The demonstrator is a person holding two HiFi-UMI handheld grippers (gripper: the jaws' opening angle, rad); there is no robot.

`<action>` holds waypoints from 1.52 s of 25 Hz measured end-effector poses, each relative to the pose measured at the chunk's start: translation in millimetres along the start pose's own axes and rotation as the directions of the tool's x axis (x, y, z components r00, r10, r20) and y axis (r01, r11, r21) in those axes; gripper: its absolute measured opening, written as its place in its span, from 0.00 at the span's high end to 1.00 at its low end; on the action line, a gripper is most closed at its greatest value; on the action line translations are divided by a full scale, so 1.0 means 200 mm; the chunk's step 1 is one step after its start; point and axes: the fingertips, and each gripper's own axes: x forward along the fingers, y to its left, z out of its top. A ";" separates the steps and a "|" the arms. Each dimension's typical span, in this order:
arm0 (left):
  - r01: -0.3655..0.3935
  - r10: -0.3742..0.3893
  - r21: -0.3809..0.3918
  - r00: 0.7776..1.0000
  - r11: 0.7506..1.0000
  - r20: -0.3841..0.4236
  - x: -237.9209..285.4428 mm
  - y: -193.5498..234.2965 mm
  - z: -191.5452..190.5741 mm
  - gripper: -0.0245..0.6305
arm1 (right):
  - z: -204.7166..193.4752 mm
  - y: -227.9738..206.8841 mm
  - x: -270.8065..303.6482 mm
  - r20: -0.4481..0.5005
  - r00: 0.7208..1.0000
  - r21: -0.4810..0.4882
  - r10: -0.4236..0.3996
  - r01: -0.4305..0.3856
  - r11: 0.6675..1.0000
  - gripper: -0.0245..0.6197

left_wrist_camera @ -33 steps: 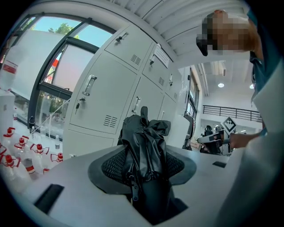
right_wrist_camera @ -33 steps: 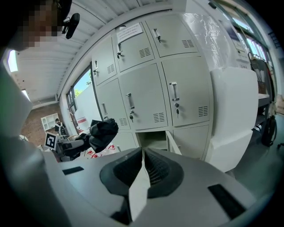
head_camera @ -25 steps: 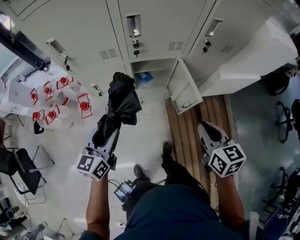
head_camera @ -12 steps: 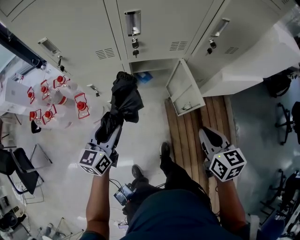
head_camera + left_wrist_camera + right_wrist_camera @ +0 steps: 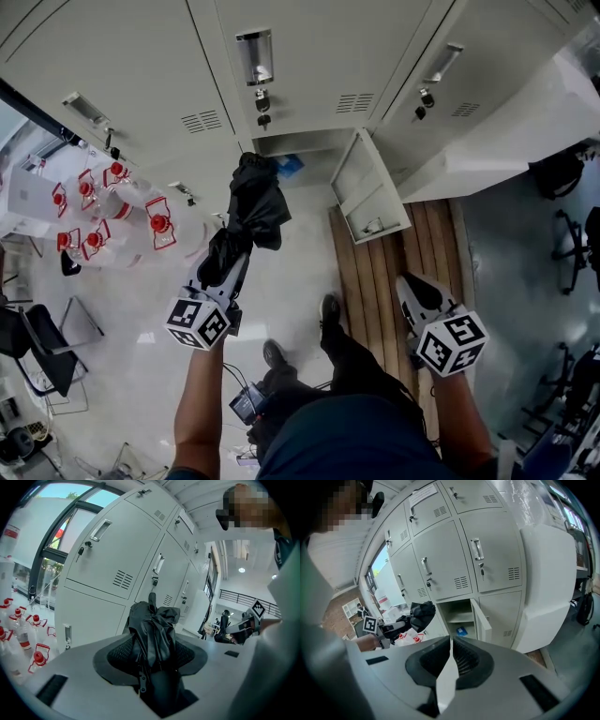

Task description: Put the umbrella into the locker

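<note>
A folded black umbrella [image 5: 248, 211] sticks out of my left gripper [image 5: 225, 270], which is shut on its lower part. In the left gripper view the umbrella [image 5: 152, 630] fills the gap between the pads of the left gripper [image 5: 150, 657] and points at the lockers. Its tip lies close to the left edge of the open low locker [image 5: 298, 150], whose door [image 5: 366, 192] swings out to the right. My right gripper [image 5: 417, 286] hangs at the right over the wooden slats, shut and holding nothing. The right gripper [image 5: 451, 656] faces the open locker [image 5: 459, 613].
A small blue item [image 5: 289, 166] lies inside the open locker. Several clear bottles with red caps [image 5: 103, 206] stand on the floor at the left. A wooden slat platform [image 5: 375, 253] runs under the door. A bulky white casing [image 5: 497, 131] is at the right, a folding chair [image 5: 42, 342] at the lower left.
The left gripper with the umbrella has sunk and drifted a little right, towards the locker opening. The right gripper has sunk slightly. Both grips look unchanged.
</note>
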 end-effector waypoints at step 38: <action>-0.031 0.023 -0.113 0.997 0.993 -0.076 0.85 0.19 -0.41 0.61 | -0.32 -0.41 0.23 -0.135 0.990 0.094 -0.037 0.050 0.994 0.90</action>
